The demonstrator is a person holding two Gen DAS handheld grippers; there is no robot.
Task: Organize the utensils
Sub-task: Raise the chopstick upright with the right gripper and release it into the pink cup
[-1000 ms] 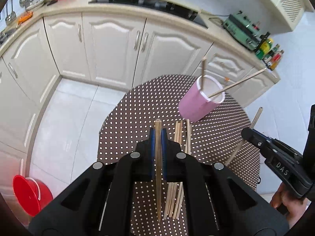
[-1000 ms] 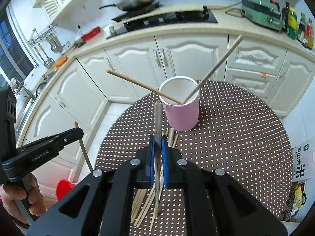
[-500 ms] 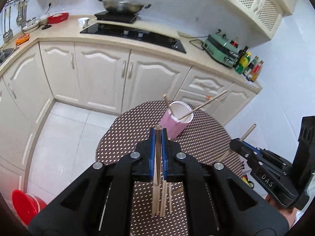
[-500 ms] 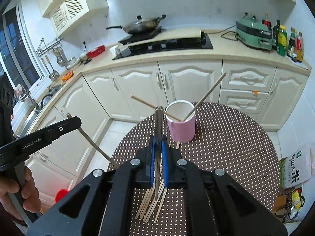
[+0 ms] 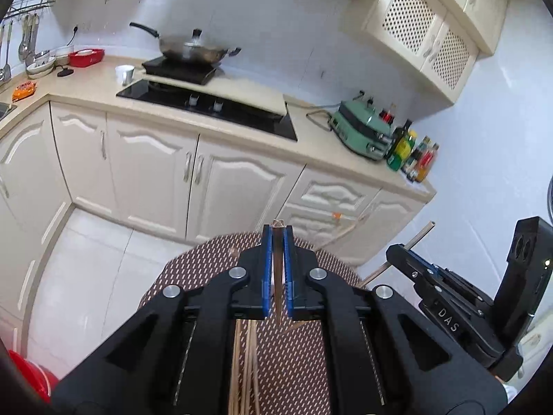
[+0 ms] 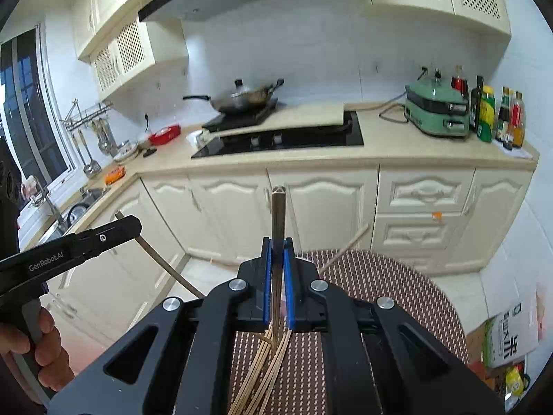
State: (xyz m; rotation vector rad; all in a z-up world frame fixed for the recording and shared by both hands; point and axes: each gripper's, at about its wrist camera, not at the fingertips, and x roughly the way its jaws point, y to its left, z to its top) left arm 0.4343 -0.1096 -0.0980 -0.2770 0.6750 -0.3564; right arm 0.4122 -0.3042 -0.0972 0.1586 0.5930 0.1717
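A: Above the dotted table (image 6: 397, 276), what are you carrying?

B: One wooden chopstick in each tool. My left gripper (image 5: 277, 242) is clamped on a chopstick (image 5: 277, 276) whose tip hangs between the blue pads (image 5: 266, 269). My right gripper (image 6: 277, 245) pinches another chopstick (image 6: 278, 214), which stands up past its fingers.

A: How do they handle?

B: Light, stiff and thin, I judge, and smooth enough to swivel in the pads. I would hold each near its middle; the right one looks gripped low, so its long free end may swing.

A: Where are the rest?

B: A loose bundle of chopsticks (image 6: 266, 373) lies on the table under my grippers, fanned and overlapping.

A: And the holder?

B: I cannot see a cup in either view. One slanted stick (image 6: 345, 247) pokes up beyond my right fingers; what it stands in is hidden. On the counter, the wok (image 6: 242, 98) sits on the cooktop, its contents unclear.
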